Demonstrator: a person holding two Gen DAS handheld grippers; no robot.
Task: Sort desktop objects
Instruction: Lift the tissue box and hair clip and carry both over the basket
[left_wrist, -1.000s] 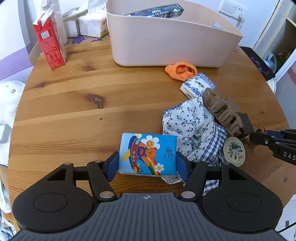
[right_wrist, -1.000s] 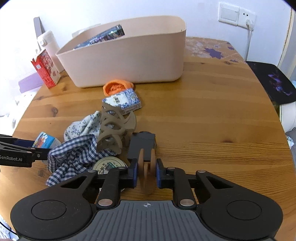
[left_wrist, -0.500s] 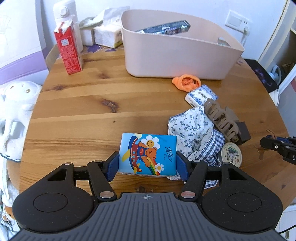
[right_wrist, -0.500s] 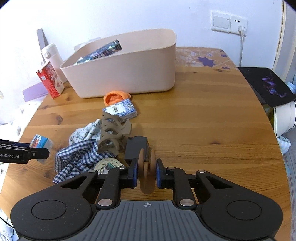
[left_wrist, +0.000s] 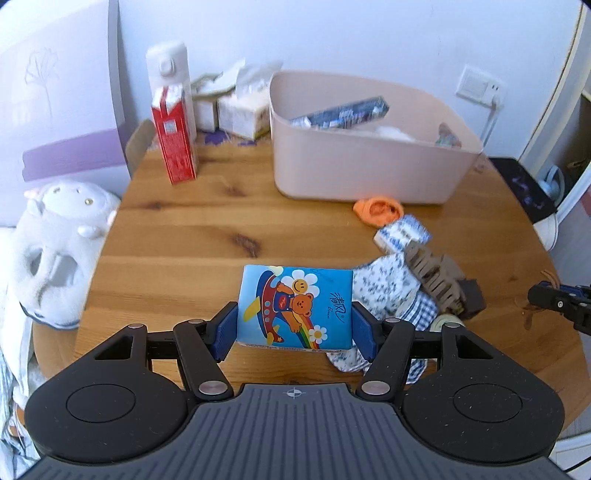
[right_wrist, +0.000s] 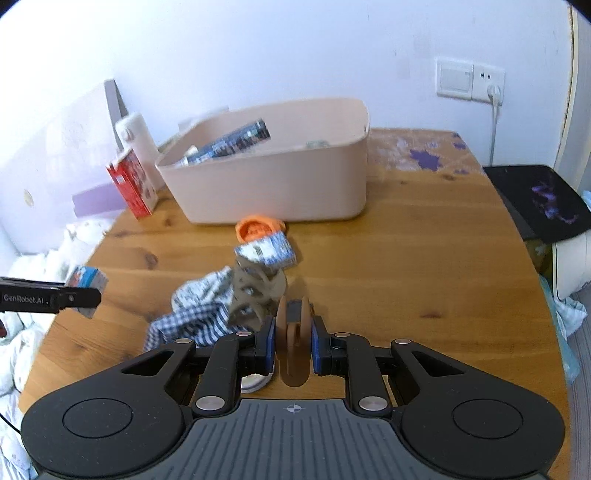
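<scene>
Currently a blue cartoon tissue pack (left_wrist: 295, 306) is being clamped across its width by the left gripper (left_wrist: 295, 325), jaws set wide to span it, blue pads pressed on both short sides so the printed face is being kept toward the camera. The pack is being carried clear of the wooden table (left_wrist: 207, 229); in the right wrist view it is being seen off to that gripper's left (right_wrist: 86, 282), hanging above the boards. The right gripper (right_wrist: 293, 345) is being kept nearly closed on a thin brown wooden piece (right_wrist: 293, 332) of two round discs, pinched edge-on between the pads, probably because that narrow edge is the only part a near-closed grip can be secured on. Just ahead and left of the right gripper, a pile is being left on the table: a blue checked cloth (right_wrist: 188, 325), a brown slotted wooden stand (right_wrist: 255, 291), a blue-and-white packet (right_wrist: 266, 251) and an orange object (right_wrist: 258, 227) beyond it. A round tin (right_wrist: 255, 382) is being partly hidden under the right gripper's left finger. Farther ahead of both grippers the pink bin (left_wrist: 369, 162) is standing open-topped, already holding a dark packet; both held items are judged to be bound there, as sorting would require. A red carton (left_wrist: 173, 140) is standing ahead-left of the left gripper.
</scene>
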